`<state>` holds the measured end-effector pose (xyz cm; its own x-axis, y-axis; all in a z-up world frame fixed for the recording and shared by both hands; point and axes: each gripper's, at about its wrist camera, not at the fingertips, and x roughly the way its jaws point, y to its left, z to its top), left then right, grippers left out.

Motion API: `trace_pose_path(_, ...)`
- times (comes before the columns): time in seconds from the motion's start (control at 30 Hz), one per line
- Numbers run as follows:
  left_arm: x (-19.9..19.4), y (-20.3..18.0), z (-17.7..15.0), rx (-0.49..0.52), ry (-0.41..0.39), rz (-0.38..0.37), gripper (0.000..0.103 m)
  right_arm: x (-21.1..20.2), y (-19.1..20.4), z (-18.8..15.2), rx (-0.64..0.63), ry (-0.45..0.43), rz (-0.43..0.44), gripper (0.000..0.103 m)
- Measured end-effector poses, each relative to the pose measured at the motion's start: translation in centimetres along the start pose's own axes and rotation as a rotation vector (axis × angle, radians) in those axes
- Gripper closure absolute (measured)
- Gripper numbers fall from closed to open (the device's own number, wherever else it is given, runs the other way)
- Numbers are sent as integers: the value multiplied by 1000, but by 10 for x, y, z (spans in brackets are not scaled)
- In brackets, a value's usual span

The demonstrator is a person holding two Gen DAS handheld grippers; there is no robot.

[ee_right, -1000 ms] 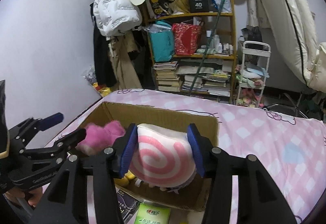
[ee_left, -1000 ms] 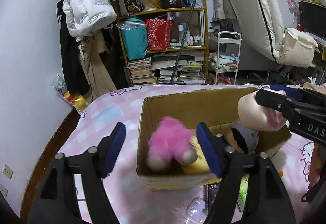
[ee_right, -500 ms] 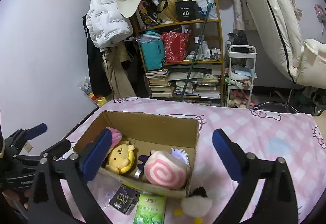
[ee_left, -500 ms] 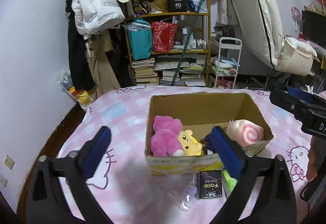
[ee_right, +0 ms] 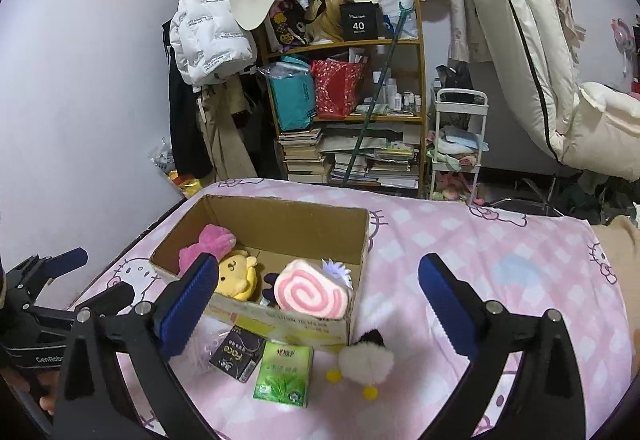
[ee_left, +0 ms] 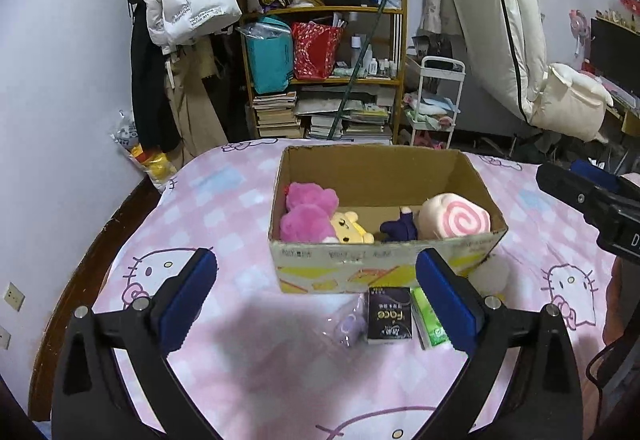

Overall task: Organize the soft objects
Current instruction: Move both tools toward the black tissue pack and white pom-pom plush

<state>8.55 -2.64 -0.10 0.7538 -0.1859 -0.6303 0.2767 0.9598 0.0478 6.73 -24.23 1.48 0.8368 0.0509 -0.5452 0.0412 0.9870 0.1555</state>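
On the pink checked bedspread, in the middle of both frames, sits an open cardboard box with the soft toys already in it: a pink plush at its left end, a yellow plush beside it, a small dark purple figure and a pink-and-white swirl roll cushion at its right end. Both claws hang over the bed on the near side of the box, jaws spread wide with nothing between them: the left gripper low in its own frame, the right gripper likewise. The right wrist view shows what the left mostly hides: a white fluffy chick toy with yellow feet lying outside the box, just by its near right corner, whereas from the left only a pale tuft of it peeks out behind the right blue pad. That view also shows the green tissue pack whole, while the left claw's right finger covers part of it in the other. The black packet and a crumpled clear wrapper lie just in front of the box in both. The left view catches the right claw's black frame at its right edge; the right view shows the left claw at lower left. Beyond the bed stand a cluttered wooden shelf, a white puffer jacket hanging upper left, and a small white cart.
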Motion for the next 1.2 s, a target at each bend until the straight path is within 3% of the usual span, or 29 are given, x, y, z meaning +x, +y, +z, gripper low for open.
trace_pose_path(0.73,40,-15,-17,29,102,-10,4,37,-34,-37,103,169,-116,0)
trace_pose_path(1.2,75,-37,-22,95,168,-23,4,81,-35,-64,87,350,-122,0)
